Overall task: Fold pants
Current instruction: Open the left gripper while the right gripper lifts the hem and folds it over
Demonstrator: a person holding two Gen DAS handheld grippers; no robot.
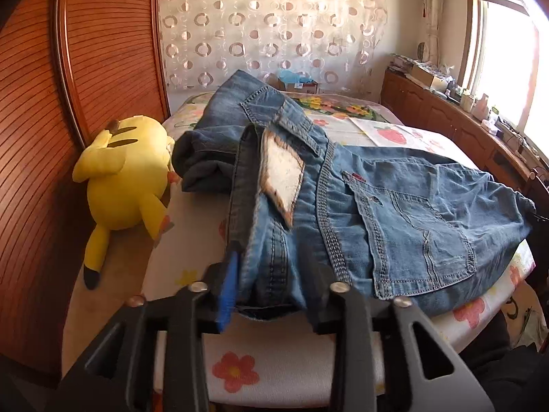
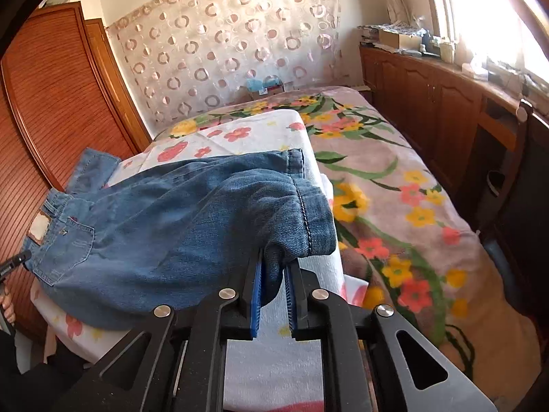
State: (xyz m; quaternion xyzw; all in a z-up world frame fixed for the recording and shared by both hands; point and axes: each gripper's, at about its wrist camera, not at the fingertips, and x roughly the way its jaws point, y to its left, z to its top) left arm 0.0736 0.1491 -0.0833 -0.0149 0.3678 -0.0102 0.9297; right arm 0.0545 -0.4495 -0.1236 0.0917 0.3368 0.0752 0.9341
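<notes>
Jaws low, w/ jeans [image 2: 164, 219] between

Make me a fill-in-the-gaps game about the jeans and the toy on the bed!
1. The plush toy beside the jeans is coloured ____.
2. The right gripper has its fingers at the jeans' ____ end.
3. The patch on the waistband is coloured ____.
4. The sheet under the jeans has a pattern of ____.

Missing words: yellow; leg; white; flowers

The pants [image 1: 394, 206] lie across the near end of the bed [image 2: 394, 206]. A plush toy [image 1: 127, 185] lies at the bed's left edge, against the wardrobe [image 1: 44, 137].
</notes>
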